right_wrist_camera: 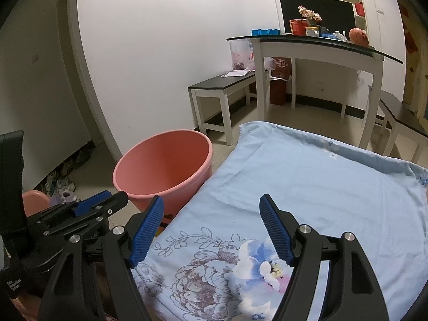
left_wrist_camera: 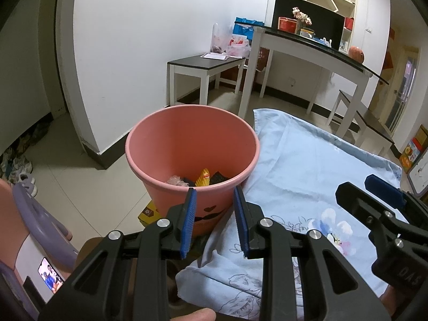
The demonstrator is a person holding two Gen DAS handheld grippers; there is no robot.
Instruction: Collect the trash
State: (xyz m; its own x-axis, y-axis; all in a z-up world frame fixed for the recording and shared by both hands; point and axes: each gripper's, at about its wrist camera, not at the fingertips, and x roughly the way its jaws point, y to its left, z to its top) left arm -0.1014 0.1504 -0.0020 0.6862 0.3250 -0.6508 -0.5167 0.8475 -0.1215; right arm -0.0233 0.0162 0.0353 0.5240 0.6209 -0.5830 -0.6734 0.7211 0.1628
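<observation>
A pink bucket [left_wrist_camera: 192,144] stands on the floor beside a table covered with a light blue floral cloth [left_wrist_camera: 307,165]. Inside it lie a yellow wrapper [left_wrist_camera: 203,177], dark wrappers and a clear crumpled piece. My left gripper [left_wrist_camera: 215,198] is open and empty, just in front of the bucket's near rim. My right gripper [right_wrist_camera: 211,208] is open and empty over the cloth [right_wrist_camera: 307,187]; it also shows in the left wrist view [left_wrist_camera: 374,190]. The bucket [right_wrist_camera: 165,165] shows to the left in the right wrist view, with my left gripper [right_wrist_camera: 99,200] beside it.
A yellow packet [left_wrist_camera: 149,212] lies on the floor beside the bucket's base. A low dark-topped bench [left_wrist_camera: 206,67] and a white table [left_wrist_camera: 307,50] with clutter stand by the wall. Shoes [left_wrist_camera: 18,165] lie at the left. A purple-and-pink chair [left_wrist_camera: 40,219] is near left.
</observation>
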